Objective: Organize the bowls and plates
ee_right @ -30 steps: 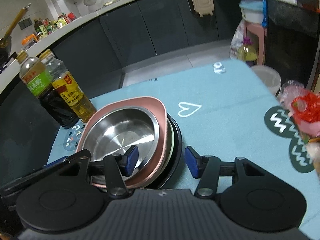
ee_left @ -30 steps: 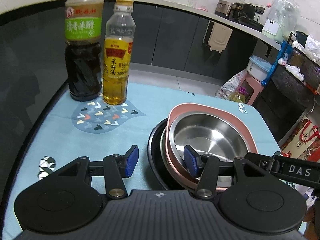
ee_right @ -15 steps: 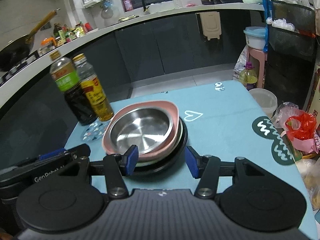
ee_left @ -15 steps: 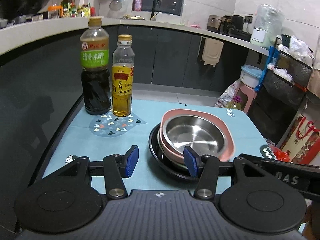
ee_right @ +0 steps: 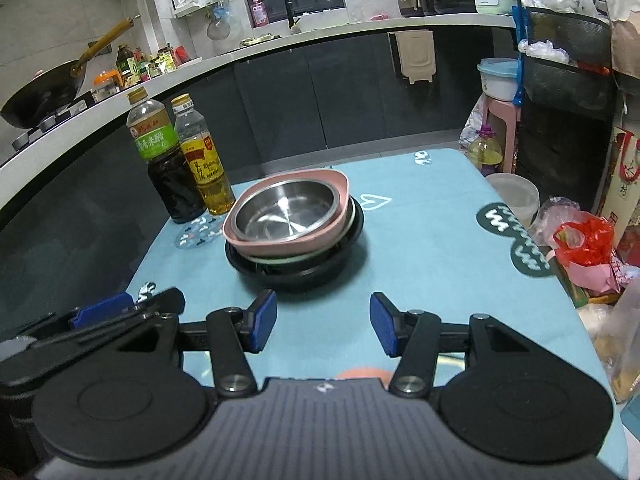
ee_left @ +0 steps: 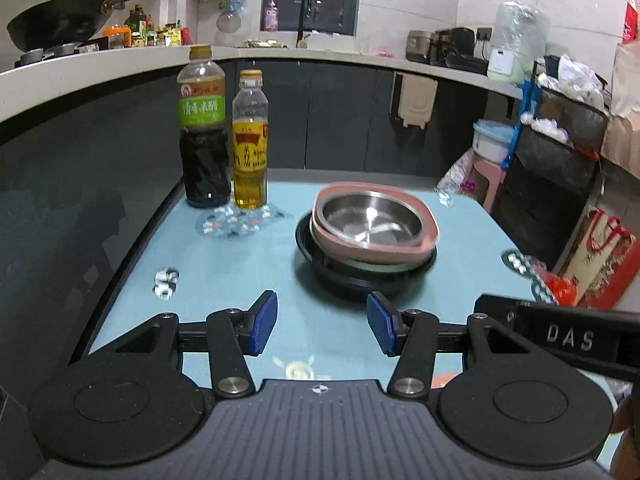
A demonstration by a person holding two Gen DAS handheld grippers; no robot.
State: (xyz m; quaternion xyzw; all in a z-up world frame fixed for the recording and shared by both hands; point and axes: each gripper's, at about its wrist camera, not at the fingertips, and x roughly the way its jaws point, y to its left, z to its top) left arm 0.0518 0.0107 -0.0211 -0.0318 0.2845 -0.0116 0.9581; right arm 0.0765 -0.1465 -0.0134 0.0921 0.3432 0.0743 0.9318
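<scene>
Kitchen; blue tablecloth (ee_right: 420,248), dish stack (ee_right: 294,236), two bottles (ee_right: 180,160).

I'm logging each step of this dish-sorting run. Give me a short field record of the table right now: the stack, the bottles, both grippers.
stack: steel bowl nested in pink dish, over a pale plate rim, all in black dish
bottles: dark vinegar bottle and yellow oil bottle, upright, touching, left of stack
surface: blue tablecloth
left gripper: open, empty, short of stack
right gripper: open, empty, short of stack
</scene>
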